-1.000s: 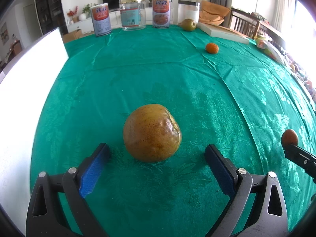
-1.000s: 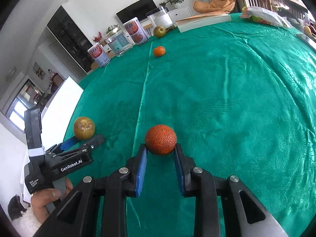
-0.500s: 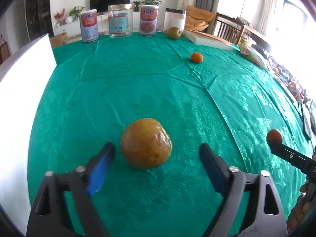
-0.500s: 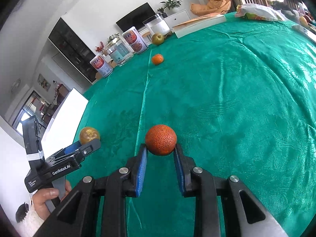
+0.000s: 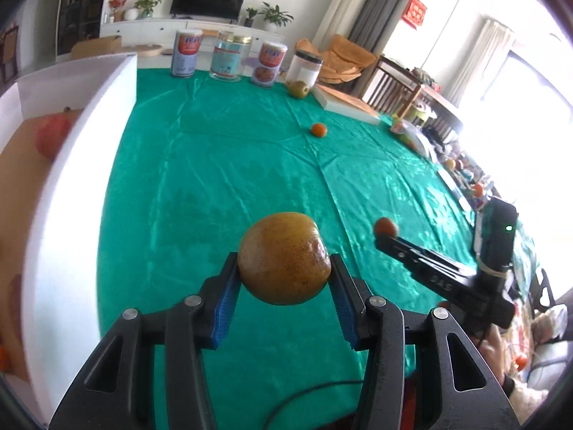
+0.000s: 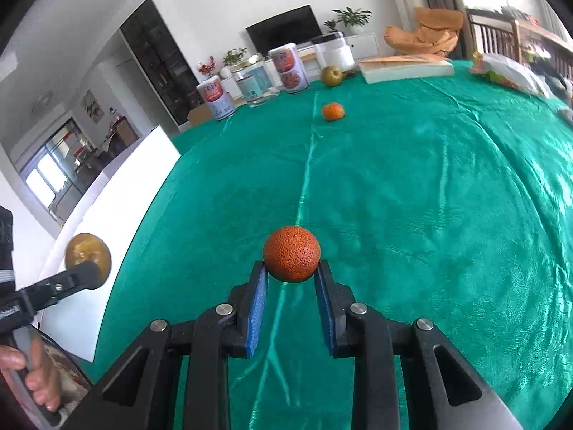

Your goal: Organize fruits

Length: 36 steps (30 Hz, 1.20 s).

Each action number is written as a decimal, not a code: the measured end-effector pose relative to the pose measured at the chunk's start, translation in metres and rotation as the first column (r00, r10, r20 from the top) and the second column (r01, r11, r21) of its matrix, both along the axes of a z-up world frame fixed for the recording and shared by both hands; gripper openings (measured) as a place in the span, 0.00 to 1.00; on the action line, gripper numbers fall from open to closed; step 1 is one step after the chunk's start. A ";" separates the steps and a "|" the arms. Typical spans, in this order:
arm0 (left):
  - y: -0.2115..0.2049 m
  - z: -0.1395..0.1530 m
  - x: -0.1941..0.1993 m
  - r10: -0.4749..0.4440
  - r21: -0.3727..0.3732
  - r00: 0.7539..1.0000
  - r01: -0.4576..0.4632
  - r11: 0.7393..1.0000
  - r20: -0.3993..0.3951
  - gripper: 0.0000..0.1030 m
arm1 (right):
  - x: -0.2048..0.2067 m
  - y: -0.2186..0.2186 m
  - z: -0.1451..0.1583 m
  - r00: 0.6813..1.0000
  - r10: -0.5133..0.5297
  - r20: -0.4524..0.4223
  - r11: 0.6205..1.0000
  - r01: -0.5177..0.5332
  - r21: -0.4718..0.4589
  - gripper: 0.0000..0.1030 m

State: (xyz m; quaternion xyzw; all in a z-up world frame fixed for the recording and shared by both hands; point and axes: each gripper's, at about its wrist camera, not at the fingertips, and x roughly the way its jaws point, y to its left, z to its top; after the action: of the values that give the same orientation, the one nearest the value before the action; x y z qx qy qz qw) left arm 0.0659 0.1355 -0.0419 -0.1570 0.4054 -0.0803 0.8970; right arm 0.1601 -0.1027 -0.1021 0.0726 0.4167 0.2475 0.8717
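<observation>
The round yellow-brown pear (image 5: 284, 258), just closed on by the left gripper (image 5: 284, 279), is held right of the white box (image 5: 68, 193); the right gripper (image 6: 290, 279) clamps a small rough orange (image 6: 291, 253)

Your left gripper (image 5: 284, 279) has just been closing, now clamps the brown pear (image 5: 284, 258), lifted clear of the green tablecloth (image 5: 222, 165); white box (image 5: 71, 165) nearer.

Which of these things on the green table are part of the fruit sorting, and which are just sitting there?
Part of it: brownish-yellow round pear in left gripper; rough orange tangerine in right gripper; small loose orange; white box.
Bystanders: printed tins; glass jar.
</observation>
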 end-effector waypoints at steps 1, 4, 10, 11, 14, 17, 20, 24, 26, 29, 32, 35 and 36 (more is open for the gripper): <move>0.007 0.012 -0.011 0.008 -0.001 1.000 -0.008 1.000 0.013 0.48 | -0.005 0.011 0.005 0.999 0.036 0.000 0.999 -0.036 0.004 0.27; 0.036 0.045 -0.034 0.074 0.008 0.996 -0.075 0.997 0.054 0.48 | -0.018 0.053 0.027 0.986 0.168 0.014 0.986 -0.168 0.010 0.27; 0.123 0.072 -0.056 0.277 0.038 0.958 -0.280 0.959 0.075 0.49 | -0.037 0.161 0.080 0.898 0.440 0.016 0.898 -0.440 0.006 0.27; 0.137 0.069 -0.059 0.314 0.059 0.947 -0.318 0.946 0.071 0.49 | -0.041 0.180 0.086 0.876 0.481 0.011 0.876 -0.482 0.004 0.27; 0.176 0.049 -0.068 0.406 0.110 0.914 -0.406 0.907 0.024 0.49 | -0.053 0.237 0.096 0.808 0.589 -0.012 0.808 -0.589 -0.004 0.27; 0.206 0.017 -0.070 0.463 0.132 0.883 -0.451 0.883 -0.076 0.49 | -0.061 0.290 0.091 0.742 0.667 -0.062 0.742 -0.669 -0.027 0.27; 0.220 -0.010 -0.068 0.478 0.152 0.864 -0.457 0.876 -0.157 0.49 | -0.057 0.330 0.073 0.727 0.676 -0.117 0.715 -0.686 -0.132 0.27; 0.220 -0.028 -0.064 0.465 0.168 0.860 -0.437 0.884 -0.208 0.49 | -0.054 0.356 0.049 0.720 0.675 -0.163 0.677 -0.691 -0.252 0.28; 0.217 -0.033 -0.061 0.463 0.174 0.859 -0.432 0.885 -0.221 0.49 | -0.050 0.358 0.045 0.718 0.675 -0.169 0.674 -0.694 -0.254 0.29; 0.213 -0.032 -0.059 0.482 0.220 0.853 -0.440 0.871 -0.203 0.64 | -0.042 0.349 0.052 0.716 0.683 -0.146 0.694 -0.698 -0.176 0.56; 0.203 -0.018 -0.059 0.505 0.275 0.852 -0.456 0.846 -0.138 0.82 | -0.042 0.326 0.071 0.764 0.643 -0.057 0.746 -0.642 -0.176 0.88; 0.189 -0.002 -0.055 0.479 0.273 0.875 -0.444 0.853 -0.075 0.82 | -0.037 0.281 0.083 0.800 0.599 0.036 0.791 -0.585 -0.180 0.90; 0.181 0.004 -0.052 0.463 0.262 0.884 -0.434 0.862 -0.058 0.82 | -0.033 0.262 0.084 0.816 0.575 0.064 0.810 -0.556 -0.186 0.92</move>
State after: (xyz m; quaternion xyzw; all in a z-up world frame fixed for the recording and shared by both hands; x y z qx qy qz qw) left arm 0.0135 0.3162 -0.0378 -0.1415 0.4169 0.1904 0.8774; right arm 0.1274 0.1594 -0.0183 -0.1387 0.3860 0.4657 0.7842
